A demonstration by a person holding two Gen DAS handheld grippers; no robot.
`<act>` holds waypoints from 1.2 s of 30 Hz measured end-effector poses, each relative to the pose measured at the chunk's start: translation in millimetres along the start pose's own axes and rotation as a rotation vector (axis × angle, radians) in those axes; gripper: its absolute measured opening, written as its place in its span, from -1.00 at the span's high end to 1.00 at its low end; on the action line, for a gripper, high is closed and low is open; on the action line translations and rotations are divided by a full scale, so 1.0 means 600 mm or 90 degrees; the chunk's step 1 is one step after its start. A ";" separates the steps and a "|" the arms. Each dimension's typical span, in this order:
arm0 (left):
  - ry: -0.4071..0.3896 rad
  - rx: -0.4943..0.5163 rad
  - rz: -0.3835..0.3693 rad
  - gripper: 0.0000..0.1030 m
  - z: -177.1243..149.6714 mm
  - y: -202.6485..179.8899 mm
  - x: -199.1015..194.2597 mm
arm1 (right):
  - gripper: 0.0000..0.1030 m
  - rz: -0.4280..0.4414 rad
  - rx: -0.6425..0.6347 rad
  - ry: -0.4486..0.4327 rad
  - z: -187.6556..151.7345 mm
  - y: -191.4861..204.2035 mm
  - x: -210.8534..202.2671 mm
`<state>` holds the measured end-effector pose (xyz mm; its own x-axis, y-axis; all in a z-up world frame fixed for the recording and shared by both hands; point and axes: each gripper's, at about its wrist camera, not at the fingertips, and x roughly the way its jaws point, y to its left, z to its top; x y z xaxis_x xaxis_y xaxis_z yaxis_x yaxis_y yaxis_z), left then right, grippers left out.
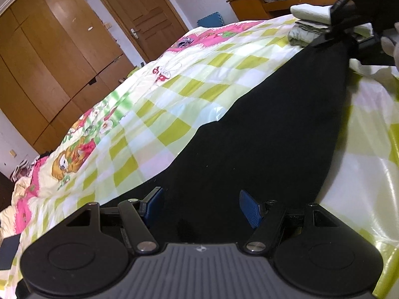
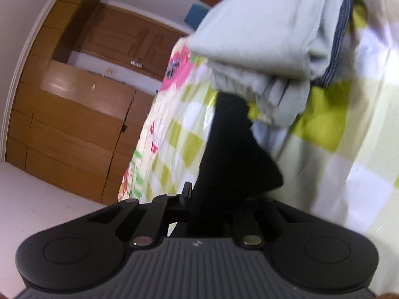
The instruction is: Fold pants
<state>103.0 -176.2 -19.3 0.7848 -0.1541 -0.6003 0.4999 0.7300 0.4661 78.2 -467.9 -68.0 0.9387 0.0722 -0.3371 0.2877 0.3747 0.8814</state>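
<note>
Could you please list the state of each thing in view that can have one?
Left gripper: open, fingers apart over the black cloth.
Right gripper: shut on the pants, lifting one end.
Pants: spread flat on the bed, far end raised.
Clothes pile: folded, stacked.
Door: closed.
Wardrobe: doors closed.

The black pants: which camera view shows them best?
The left wrist view: the black pants stretch across the checked bed cover, nearly whole. The right wrist view shows only a narrow dark strip running from the right hand-held gripper.
</note>
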 end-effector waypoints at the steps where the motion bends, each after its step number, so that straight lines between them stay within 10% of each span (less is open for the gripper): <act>1: 0.003 -0.004 -0.002 -0.56 -0.001 0.001 0.002 | 0.76 -0.010 0.006 0.010 -0.003 -0.006 0.008; 6: 0.014 -0.007 -0.010 -0.57 -0.013 -0.002 0.010 | 0.62 -0.014 0.026 0.051 -0.014 -0.009 0.049; 8: 0.012 -0.009 -0.010 -0.57 -0.013 0.000 0.008 | 0.87 -0.016 0.055 0.056 -0.005 -0.009 0.046; 14: 0.007 -0.037 -0.044 -0.58 -0.010 0.005 0.002 | 0.88 0.087 0.002 0.007 -0.005 0.058 -0.040; 22: -0.027 -0.071 -0.012 -0.62 -0.018 0.030 -0.020 | 0.87 0.012 -0.040 0.000 0.004 0.085 -0.053; 26: -0.013 -0.084 0.072 -0.62 -0.063 0.073 -0.016 | 0.87 0.030 -0.126 0.014 -0.017 0.171 -0.045; 36: 0.021 -0.191 0.098 -0.67 -0.166 0.194 -0.055 | 0.87 0.120 -0.372 0.162 -0.223 0.432 0.058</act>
<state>99.1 -20.0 -10.0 0.8281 -0.0096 -0.5605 0.2428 0.9073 0.3432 159.7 -244.5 104.2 0.8679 0.3754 -0.3253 -0.0950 0.7682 0.6332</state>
